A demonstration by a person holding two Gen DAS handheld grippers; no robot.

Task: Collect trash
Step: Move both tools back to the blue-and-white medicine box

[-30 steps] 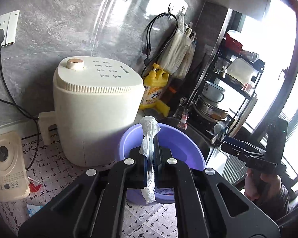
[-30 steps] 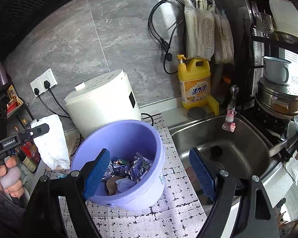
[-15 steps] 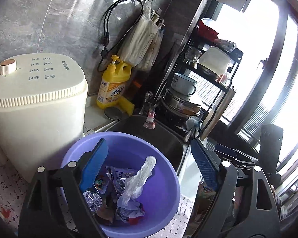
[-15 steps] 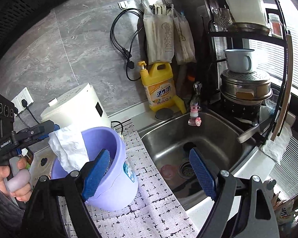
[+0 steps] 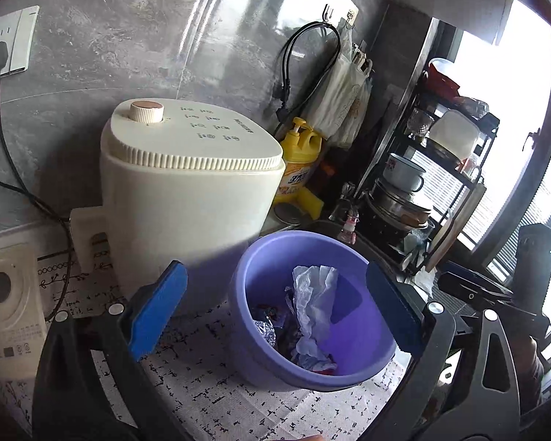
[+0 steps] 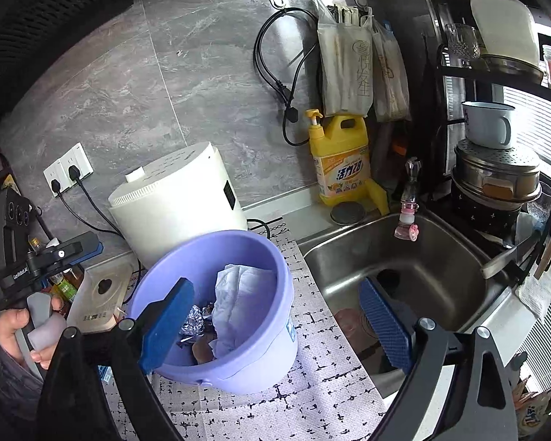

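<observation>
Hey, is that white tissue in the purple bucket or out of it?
In. The tissue lies inside the bucket on the foil and wrappers, and both tools are open with nothing between their fingers.

The tissue (image 6: 244, 294) lies in the bucket (image 6: 275, 364), which stands between the appliance (image 6: 176, 198) and the sink (image 6: 415, 268).

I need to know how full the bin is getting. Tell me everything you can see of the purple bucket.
The purple bucket is a round, smooth, plastic-looking tub, upright and open-topped, with a small blue label on its outer wall. It stands on the patterned counter mat, right by the cream appliance and left of the sink. Inside lie a crumpled white tissue, crinkled foil and dark wrappers, filling only the lower part. Nothing grips it.
</observation>
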